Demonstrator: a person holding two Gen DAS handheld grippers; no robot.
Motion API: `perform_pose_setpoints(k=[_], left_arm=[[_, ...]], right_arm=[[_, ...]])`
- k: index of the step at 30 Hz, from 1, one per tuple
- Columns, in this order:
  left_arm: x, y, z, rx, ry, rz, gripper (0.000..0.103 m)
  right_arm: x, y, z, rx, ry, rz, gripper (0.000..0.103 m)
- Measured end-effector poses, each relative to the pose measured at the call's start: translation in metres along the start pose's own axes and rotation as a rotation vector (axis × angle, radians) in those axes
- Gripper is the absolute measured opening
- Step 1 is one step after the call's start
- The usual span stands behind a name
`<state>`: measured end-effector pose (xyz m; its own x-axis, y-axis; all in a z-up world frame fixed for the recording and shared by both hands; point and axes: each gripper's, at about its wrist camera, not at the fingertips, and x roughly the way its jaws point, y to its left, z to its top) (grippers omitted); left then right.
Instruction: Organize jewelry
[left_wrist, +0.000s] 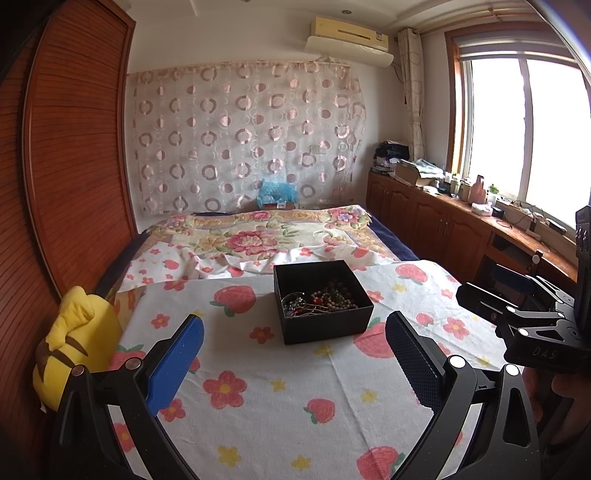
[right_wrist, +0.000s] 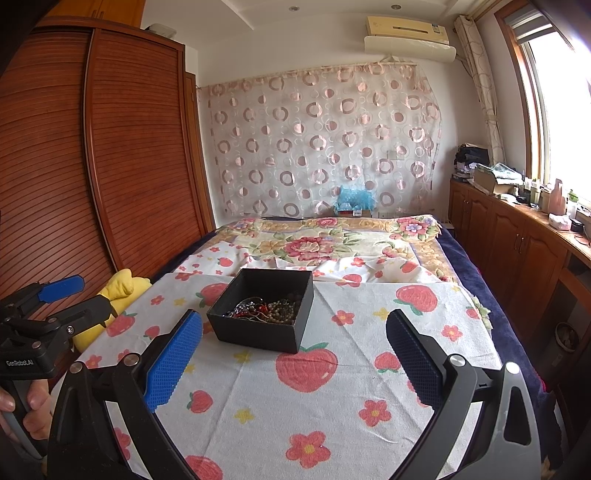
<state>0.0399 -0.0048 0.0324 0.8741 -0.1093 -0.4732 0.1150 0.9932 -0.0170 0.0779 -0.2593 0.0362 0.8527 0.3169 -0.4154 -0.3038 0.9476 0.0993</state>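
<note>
A black open box sits on the strawberry-print cloth covering the bed. Inside it lies a tangle of jewelry: brown bead strings, red stones and silvery pieces. My left gripper is open and empty, just in front of the box. In the right wrist view the same box holds the jewelry, and my right gripper is open and empty, with the box ahead and to the left. Each gripper shows at the edge of the other's view: the right one and the left one.
A yellow plush toy lies at the bed's left edge by the wooden wardrobe. A floral blanket covers the far bed. A wooden cabinet with clutter runs along the right under the window.
</note>
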Motion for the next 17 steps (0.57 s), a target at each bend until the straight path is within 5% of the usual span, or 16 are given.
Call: perform_pose_setpoints(k=[17], left_arm=[[-0.0014,0.0002,0.0002,-0.001,-0.004,-0.002,0.095]], right_arm=[[-0.0003,-0.0003,0.0017,0.001,0.000,0.000,0.100]])
